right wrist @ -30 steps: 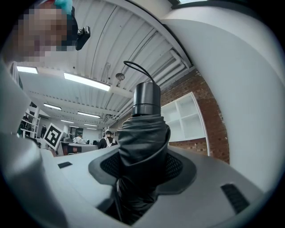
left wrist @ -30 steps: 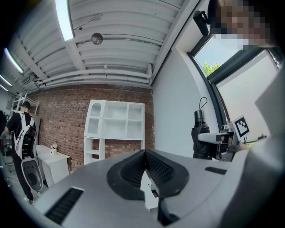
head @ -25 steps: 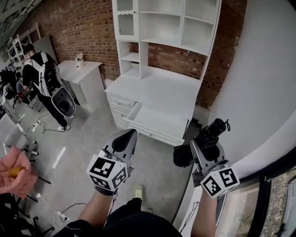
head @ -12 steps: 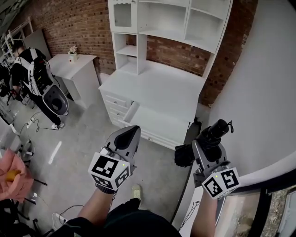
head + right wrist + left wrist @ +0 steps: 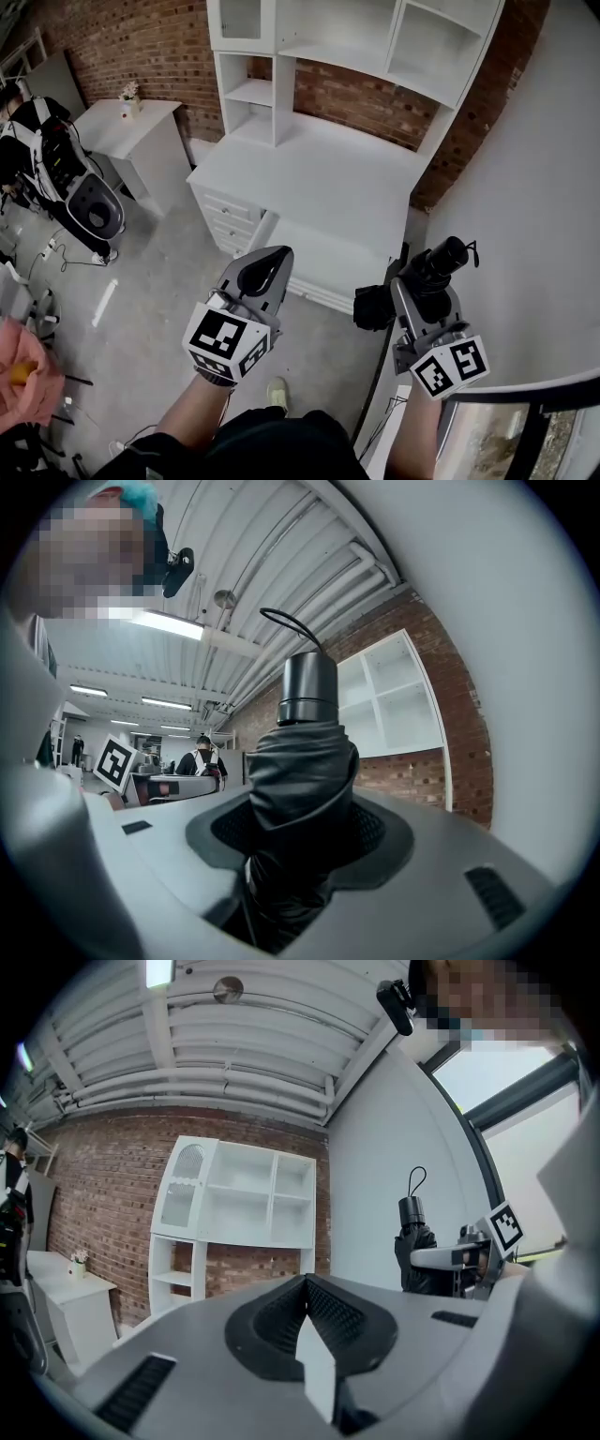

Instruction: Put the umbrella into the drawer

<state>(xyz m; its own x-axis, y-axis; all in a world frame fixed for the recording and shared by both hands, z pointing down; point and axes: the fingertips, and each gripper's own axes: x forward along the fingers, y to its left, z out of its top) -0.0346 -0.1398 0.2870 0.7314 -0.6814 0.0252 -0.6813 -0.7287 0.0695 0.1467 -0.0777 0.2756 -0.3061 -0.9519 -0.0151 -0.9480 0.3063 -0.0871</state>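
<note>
Mid-carry, my right claw (image 5: 405, 298) grips the folded black fabric umbrella (image 5: 433, 265), my left claw (image 5: 269, 265) is clenched empty; next, I lower the umbrella into the open white drawer (image 5: 328, 262) of the white wooden bench (image 5: 319, 178).

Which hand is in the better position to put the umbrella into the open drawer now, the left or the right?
Right. The right gripper holds the folded umbrella between its jaws, and the open drawer lies just ahead of it. The left gripper is shut and empty.
</note>
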